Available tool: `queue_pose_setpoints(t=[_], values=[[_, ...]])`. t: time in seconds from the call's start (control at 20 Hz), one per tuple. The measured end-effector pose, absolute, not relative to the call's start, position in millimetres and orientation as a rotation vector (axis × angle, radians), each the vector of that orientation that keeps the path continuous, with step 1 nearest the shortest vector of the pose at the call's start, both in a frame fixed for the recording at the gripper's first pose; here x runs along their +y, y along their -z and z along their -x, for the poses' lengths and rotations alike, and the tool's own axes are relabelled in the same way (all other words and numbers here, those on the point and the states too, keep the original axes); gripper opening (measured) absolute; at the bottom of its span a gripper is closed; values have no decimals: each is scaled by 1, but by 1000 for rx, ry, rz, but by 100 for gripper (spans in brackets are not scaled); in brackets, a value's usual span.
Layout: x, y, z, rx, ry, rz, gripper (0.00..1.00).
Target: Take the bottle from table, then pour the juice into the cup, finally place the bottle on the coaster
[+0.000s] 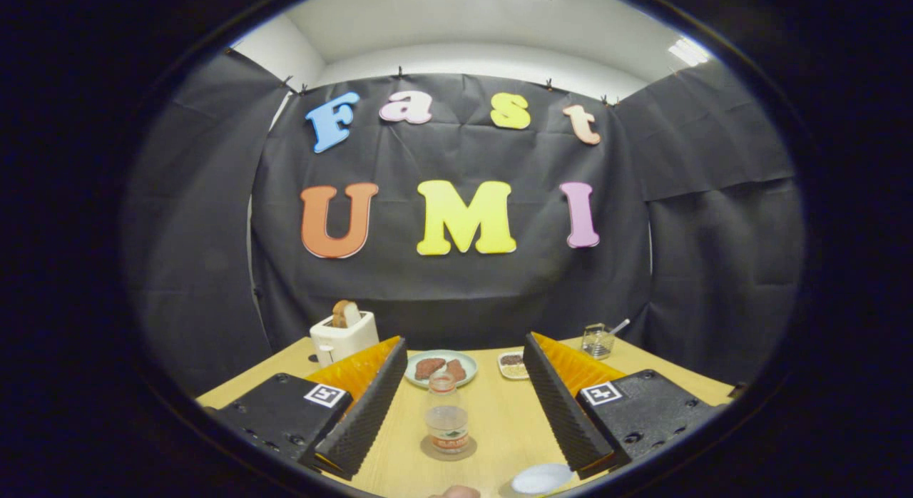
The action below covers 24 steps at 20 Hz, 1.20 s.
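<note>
On the tabletop (499,419) the bottle (446,412) stands on the coaster (448,451). The gripper (463,405) is spread wide, holding nothing. The job looks done; backing away comes next.

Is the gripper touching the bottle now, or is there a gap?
Apart. In the gripper view the fingers stand wide open, and bare table shows between each of them and the bottle, which stands on the coaster.

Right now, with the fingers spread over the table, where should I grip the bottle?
Grip the bottle around its wide lower body, coming straight ahead from the near side. It stands upright on a round coaster, centred between the open gripper fingers; the neck is narrower.
</note>
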State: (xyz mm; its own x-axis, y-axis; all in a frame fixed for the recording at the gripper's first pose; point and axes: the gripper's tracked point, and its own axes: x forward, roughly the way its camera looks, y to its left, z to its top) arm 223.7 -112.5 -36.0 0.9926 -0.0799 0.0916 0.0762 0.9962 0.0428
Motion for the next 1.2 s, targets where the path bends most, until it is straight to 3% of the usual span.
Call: queue_pose_setpoints(t=[0.3,0.65,1.2], values=[[-92,-26,-134,-106,47,-65,100],[-61,-43,-51,-98,1,-32,100],[-74,-37,-1,-83,75,-33,100]])
